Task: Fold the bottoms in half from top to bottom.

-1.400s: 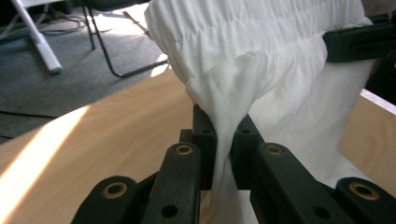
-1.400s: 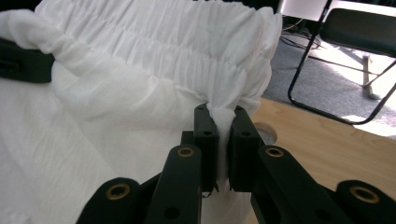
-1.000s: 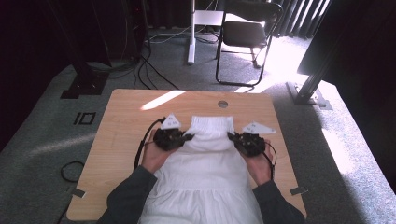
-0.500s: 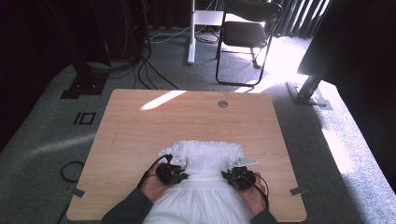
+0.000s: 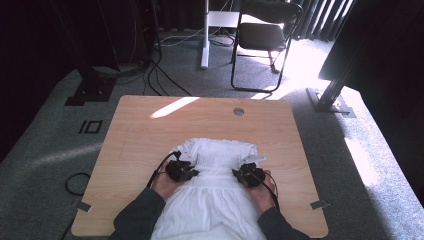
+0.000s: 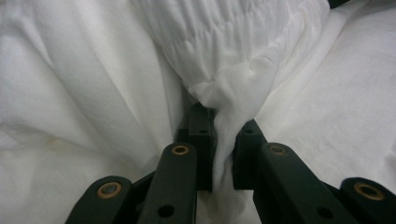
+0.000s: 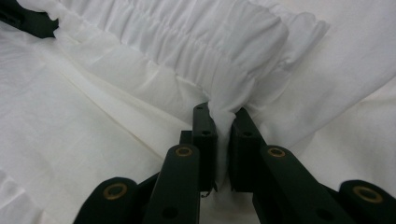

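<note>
Grippers pinch a folded white dress

Sleeves and hands come in at the near edge of the pale wooden surface (image 5: 135,135). Left black gripper (image 5: 181,170) has its jaws closed on a bunched fold of the white gathered cotton dress (image 5: 215,200); right black gripper (image 5: 248,175) clamps another fold at the shirred bodice. The dress lies on the near half of the surface, its top folded toward the person, its skirt running off the near edge. Beyond, a black folding chair (image 5: 265,37) stands on grey carpet in sunlight.
</note>
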A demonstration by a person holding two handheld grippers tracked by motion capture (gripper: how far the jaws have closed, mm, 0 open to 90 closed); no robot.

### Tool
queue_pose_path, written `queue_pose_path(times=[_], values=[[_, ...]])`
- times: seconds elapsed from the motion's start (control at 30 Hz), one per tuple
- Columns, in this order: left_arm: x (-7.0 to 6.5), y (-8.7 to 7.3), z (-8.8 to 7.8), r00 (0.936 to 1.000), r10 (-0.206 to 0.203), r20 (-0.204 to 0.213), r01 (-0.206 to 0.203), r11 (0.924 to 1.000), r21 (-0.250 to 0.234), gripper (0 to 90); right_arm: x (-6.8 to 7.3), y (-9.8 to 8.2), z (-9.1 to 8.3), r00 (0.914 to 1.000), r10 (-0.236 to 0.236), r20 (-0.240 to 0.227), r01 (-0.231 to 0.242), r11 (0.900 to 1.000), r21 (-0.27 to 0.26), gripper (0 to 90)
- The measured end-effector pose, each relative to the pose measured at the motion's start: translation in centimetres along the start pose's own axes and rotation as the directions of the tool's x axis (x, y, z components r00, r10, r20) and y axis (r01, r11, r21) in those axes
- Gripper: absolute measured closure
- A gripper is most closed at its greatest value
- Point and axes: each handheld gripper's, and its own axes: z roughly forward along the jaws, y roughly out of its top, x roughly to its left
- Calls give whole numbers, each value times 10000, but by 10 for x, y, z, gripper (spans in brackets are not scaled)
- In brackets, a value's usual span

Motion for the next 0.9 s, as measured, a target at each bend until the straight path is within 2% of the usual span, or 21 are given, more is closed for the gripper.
queue_pose_path(times=[0.03, 0.07, 0.1, 0.13, 0.2, 0.33, 0.43, 0.5, 0.53, 0.57, 0.6, 0.63, 0.73, 0.83, 0.9], values=[[5, 3, 2, 9999, 46, -92, -46, 10000, 45, 830, -5, 10, 8, 9998, -91, 166, 91, 10000, 33, 832], [15, 10, 6, 9998, 106, -168, -105, 9999, 69, 829, -7, 15, 12, 9996, -105, 248, 104, 9999, 57, 831], [15, 10, 6, 9998, 106, -168, -105, 9999, 69, 829, -7, 15, 12, 9996, -105, 248, 104, 9999, 57, 831], [27, 18, 10, 9995, 35, -300, -29, 9998, 195, 829, -15, 26, 22, 9996, -78, 270, 76, 9999, 96, 831], [37, 26, 15, 9981, 45, -607, -26, 9995, 328, 828, -22, 36, 30, 9996, 81, 258, -84, 9999, 125, 831], [57, 42, 26, 9933, -509, -1041, 549, 9979, 354, 827, -35, 56, 47, 9984, 202, 531, -212, 9996, 194, 832], [69, 55, 35, 9824, -1163, -1465, 1234, 9915, 410, 826, -42, 75, 58, 9961, -135, 869, 80, 9980, 632, 829], [70, 65, 41, 9726, -1182, -2000, 1324, 9894, 595, 823, -47, 86, 65, 9940, -8, 1093, -85, 9964, 840, 828], [70, 65, 41, 9726, -1182, -2000, 1324, 9894, 595, 822, -50, 89, 68, 9927, 184, 1193, -285, 9961, 836, 829], [68, 71, 45, 9643, -1115, -2403, 1325, 9885, 734, 821, -52, 91, 70, 9917, 365, 1234, -464, 9959, 782, 830], [68, 71, 45, 9643, -1115, -2403, 1325, 9885, 734, 821, -52, 91, 70, 9917, 365, 1234, -464, 9959, 782, 830], [68, 71, 45, 9622, -1246, -2420, 1453, 9869, 695, 822, -55, 93, 72, 9911, 639, 1169, -731, 9944, 765, 831], [69, 71, 39, 9660, -1471, -2128, 1615, 9855, 523, 844, -56, 91, 69, 9930, 499, 1067, -574, 9960, 681, 836], [67, 77, 19, 9717, -1588, -1750, 1589, 9872, -136, 858, -55, 93, 55, 9923, 660, 1044, -681, 9975, 169, 839], [66, 83, 0, 9741, -1672, -1521, 1551, 9840, -881, 859, -56, 99, 39, 9932, 698, 929, -665, 9970, -387, 839]])
